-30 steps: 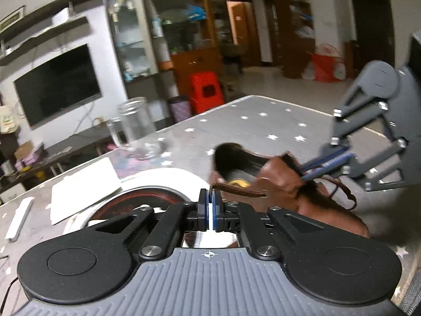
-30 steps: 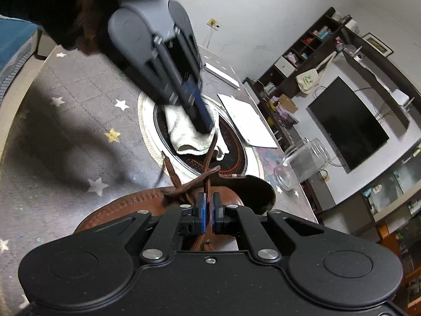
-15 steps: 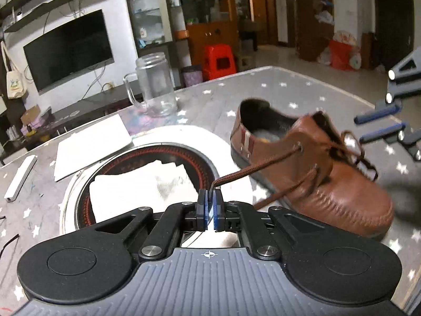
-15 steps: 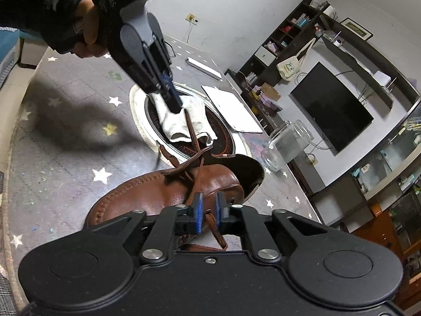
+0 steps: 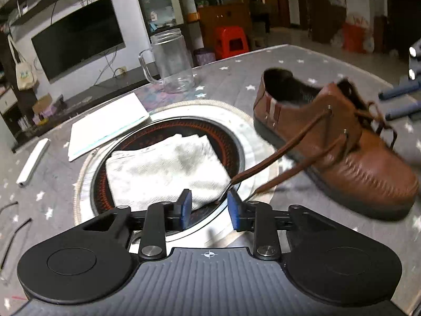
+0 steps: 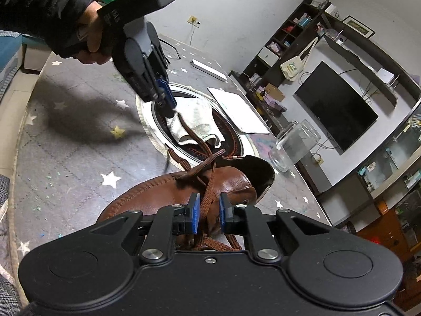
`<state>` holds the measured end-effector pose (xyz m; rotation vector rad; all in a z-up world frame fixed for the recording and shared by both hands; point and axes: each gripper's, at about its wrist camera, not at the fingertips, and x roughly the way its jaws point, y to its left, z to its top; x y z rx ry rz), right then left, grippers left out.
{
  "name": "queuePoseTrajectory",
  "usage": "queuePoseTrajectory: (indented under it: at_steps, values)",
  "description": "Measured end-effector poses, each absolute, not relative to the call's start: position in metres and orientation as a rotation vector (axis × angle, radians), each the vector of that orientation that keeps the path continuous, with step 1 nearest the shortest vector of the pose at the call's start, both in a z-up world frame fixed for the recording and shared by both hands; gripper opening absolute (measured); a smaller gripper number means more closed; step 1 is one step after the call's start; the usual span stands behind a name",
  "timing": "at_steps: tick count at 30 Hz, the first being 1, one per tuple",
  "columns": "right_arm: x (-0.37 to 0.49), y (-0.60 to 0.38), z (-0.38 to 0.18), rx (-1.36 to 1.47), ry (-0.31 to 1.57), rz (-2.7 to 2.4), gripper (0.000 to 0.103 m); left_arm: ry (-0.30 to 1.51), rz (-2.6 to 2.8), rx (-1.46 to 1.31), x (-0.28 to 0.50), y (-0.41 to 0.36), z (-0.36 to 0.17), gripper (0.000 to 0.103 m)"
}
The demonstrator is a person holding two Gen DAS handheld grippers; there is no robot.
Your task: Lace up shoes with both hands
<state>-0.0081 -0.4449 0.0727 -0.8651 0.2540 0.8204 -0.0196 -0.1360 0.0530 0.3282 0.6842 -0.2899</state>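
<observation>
A brown leather shoe (image 5: 339, 142) lies on the grey star-patterned table; it also shows in the right wrist view (image 6: 184, 189). Its brown lace (image 5: 279, 155) runs from the eyelets toward my left gripper (image 5: 209, 206), which is open; the lace end hangs by its right pad. My right gripper (image 6: 208, 213) is open over the shoe's instep, and a strand of the lace (image 6: 208, 197) passes between its pads. The left gripper (image 6: 164, 97) shows in the right wrist view, held by a hand above the round insert.
A round hotplate insert (image 5: 236, 142) with a white cloth (image 5: 163, 166) sits mid-table. A glass mug (image 5: 171, 60), a white notebook (image 5: 105, 123) and a white bar (image 5: 33, 162) lie beyond. Black cords (image 5: 15, 230) lie at the left edge.
Both grippers have opened. The left one let go of the lace end it was pinching and pulled back from the shoe. The right one widened around the lace.
</observation>
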Motion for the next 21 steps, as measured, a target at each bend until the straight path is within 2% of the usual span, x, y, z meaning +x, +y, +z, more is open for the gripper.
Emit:
queuePoseTrajectory:
  at_steps: [8, 10, 11, 12, 21]
  values:
    - [-0.005, -0.447, 0.076, -0.867, 0.256, 0.818, 0.015, 0.592, -0.346, 0.454, -0.042, -0.155, 0.065, 0.031]
    - [-0.005, -0.448, 0.076, -0.868, 0.256, 0.818, 0.015, 0.594, -0.347, 0.429, -0.040, -0.151, 0.067, 0.027]
    - [-0.004, -0.448, 0.077, -0.868, 0.256, 0.818, 0.015, 0.593, -0.364, 0.414, -0.040, -0.149, 0.069, 0.021]
    - [-0.004, -0.448, 0.077, -0.868, 0.256, 0.817, 0.015, 0.580, -0.425, 0.403, -0.046, -0.152, 0.072, 0.020]
    - [-0.008, -0.446, 0.066, -0.870, 0.266, 0.813, 0.015, 0.502, -0.676, 0.572, -0.059, -0.208, 0.072, 0.019]
